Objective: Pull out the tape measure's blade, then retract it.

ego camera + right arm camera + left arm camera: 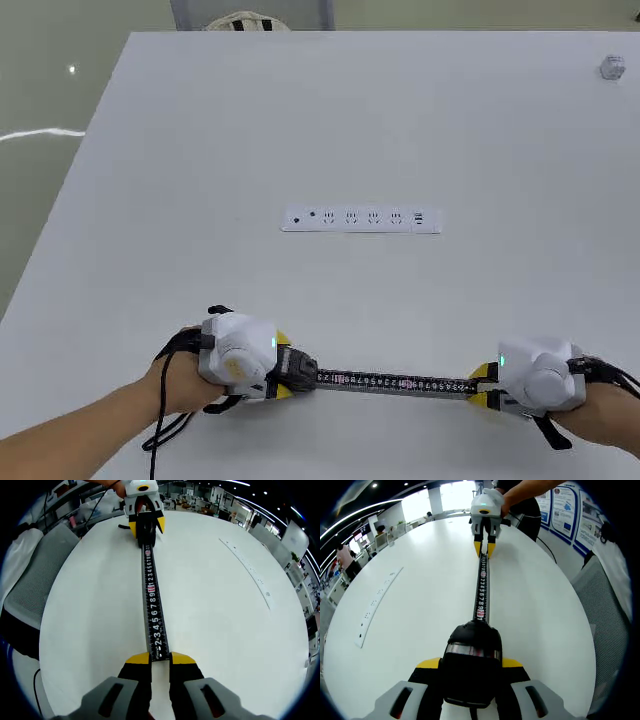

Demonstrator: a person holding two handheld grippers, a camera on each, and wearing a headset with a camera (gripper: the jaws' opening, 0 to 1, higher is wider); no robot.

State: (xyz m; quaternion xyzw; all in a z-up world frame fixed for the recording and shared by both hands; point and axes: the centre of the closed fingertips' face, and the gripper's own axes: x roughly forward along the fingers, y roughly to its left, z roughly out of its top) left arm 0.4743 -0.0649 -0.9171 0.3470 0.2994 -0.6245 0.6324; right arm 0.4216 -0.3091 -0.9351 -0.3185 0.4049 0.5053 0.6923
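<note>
**A:** Jaws of the left gripper (283, 366) are clamping the tape measure case (299, 368) at six o'clock on the counter (350, 130); the right gripper (482, 386) is pinching the blade (395, 382) tip.

**B:** The blade is stretching nine-to-three between them, so retracting is looking like the right gripper riding toward nine o'clock.

The left gripper (285, 368) and right gripper (482, 385) had rounded white housings, small green lights and black, yellow-tipped jaws. A black cable (160, 425) hung from the left one.
</note>
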